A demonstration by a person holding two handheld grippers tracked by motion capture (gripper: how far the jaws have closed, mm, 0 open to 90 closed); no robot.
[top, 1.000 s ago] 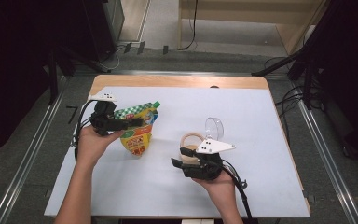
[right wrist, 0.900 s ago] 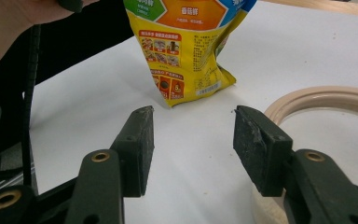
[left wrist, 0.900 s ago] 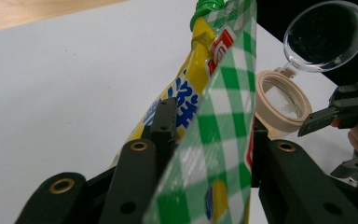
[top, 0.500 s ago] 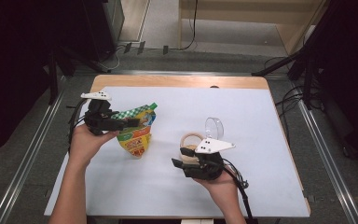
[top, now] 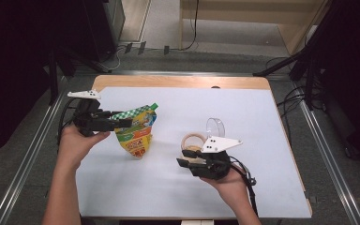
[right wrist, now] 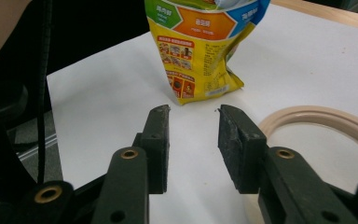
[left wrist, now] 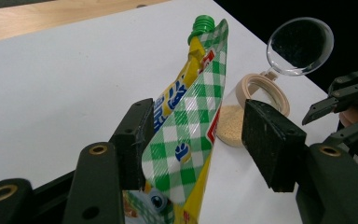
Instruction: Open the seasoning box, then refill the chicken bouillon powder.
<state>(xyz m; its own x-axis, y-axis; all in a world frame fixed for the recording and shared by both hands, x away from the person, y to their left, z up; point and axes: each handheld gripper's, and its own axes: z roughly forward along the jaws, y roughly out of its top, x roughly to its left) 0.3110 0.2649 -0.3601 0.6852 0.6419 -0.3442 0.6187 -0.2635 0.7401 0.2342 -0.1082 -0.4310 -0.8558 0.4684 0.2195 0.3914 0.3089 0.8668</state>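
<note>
I see soft yellow-green spouted refill pouch (left wrist: 186,135) between spread left tool (left wrist: 196,144) pads, just opening; light, floppy, slippery; regrip stiff top seam, 12 o'clock.

The left gripper (left wrist: 193,149), jaws just opening, straddles an upright checked pouch (left wrist: 186,135) touching one jaw, a jar (left wrist: 242,112) beyond.

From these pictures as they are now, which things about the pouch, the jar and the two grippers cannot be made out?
- Spouted pouch: its lower part is cut off by the bottom edge of the left gripper view; its top is cut off in the right gripper view.
- Print on the pouch: too small to read in the high view.
- Glass jar: partly hidden by the right gripper in the high view.
- Left gripper: whether its right pad touches the pouch, hidden.
</note>
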